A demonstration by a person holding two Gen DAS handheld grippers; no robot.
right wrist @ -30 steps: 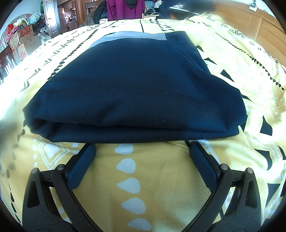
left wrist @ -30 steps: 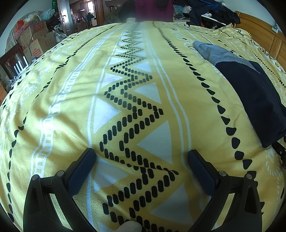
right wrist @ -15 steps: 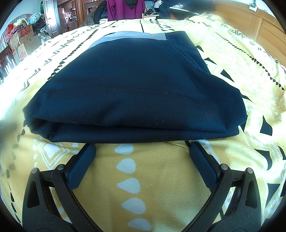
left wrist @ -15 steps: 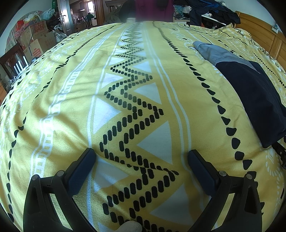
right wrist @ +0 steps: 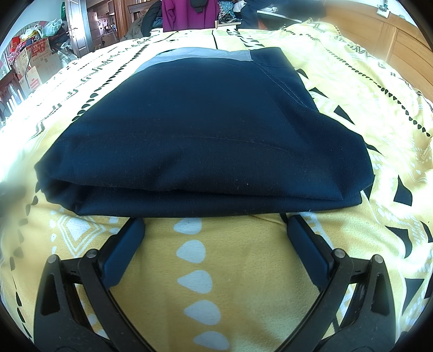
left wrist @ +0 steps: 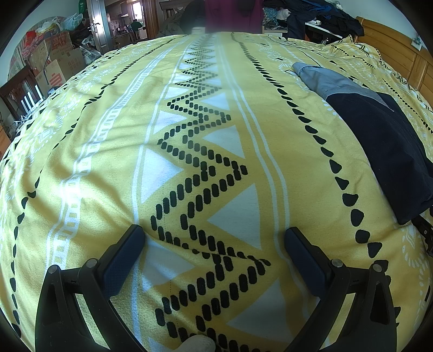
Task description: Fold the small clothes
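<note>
A folded navy garment (right wrist: 205,135) with a grey band at its far end lies flat on the yellow patterned bedspread (right wrist: 243,270), filling the middle of the right wrist view. My right gripper (right wrist: 215,226) is open, its fingertips resting on the bedspread just short of the garment's near folded edge, nothing between them. In the left wrist view the same garment (left wrist: 384,140) lies far to the right. My left gripper (left wrist: 213,237) is open over bare bedspread (left wrist: 189,135), well left of the garment, holding nothing.
Cardboard boxes (left wrist: 56,67) and bags stand off the bed's far left. A wooden headboard (left wrist: 400,51) runs along the right. Piled clothes (left wrist: 319,16) and a purple garment (right wrist: 189,13) are beyond the far edge. A white-gloved fingertip (left wrist: 197,344) shows at the bottom.
</note>
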